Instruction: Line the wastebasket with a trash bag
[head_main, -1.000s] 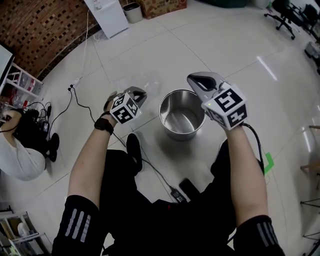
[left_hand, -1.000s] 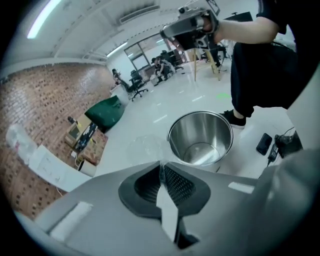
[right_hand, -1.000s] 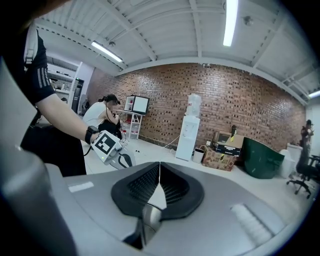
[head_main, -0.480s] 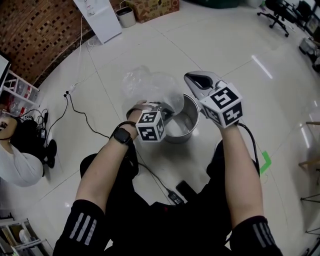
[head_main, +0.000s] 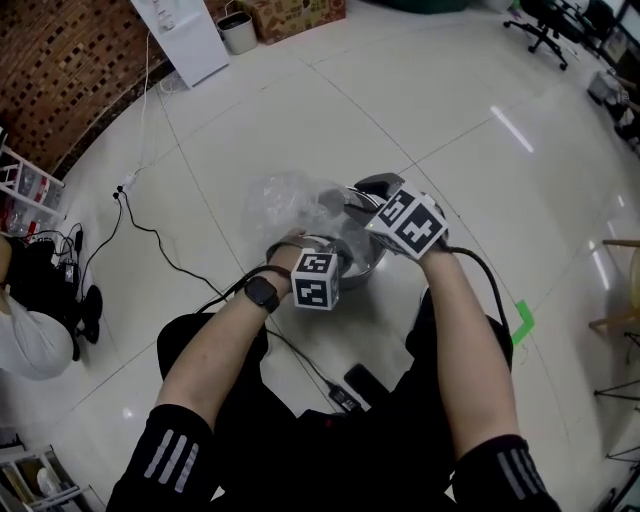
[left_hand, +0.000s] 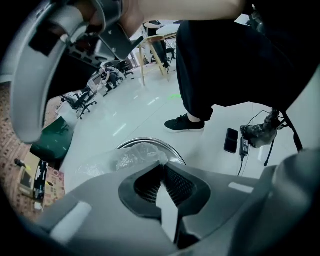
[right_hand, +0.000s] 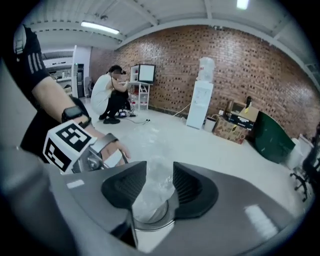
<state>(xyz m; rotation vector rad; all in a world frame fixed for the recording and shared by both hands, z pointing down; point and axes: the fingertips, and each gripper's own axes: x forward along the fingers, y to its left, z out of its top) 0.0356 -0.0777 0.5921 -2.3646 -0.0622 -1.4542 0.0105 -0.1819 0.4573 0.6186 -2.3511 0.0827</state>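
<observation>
Tiled floor (head_main: 450, 100); only its own view shows the right gripper (right_hand: 159, 190) just opened astride the trash bag (head_main: 290, 200), which the clamped left gripper (left_hand: 162, 167) has brought over the wastebasket (left_hand: 131, 140)

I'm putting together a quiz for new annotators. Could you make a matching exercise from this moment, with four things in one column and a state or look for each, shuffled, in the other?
1. left gripper
2. right gripper
3. trash bag
4. wastebasket

A. shiny metal, round
B. jaws apart, film between them but not pressed
C. clear and crumpled
D. jaws shut, pinching film

Pairs: 1-D, 2-B, 3-C, 4-A.
The right gripper's jaws have just been opening.
</observation>
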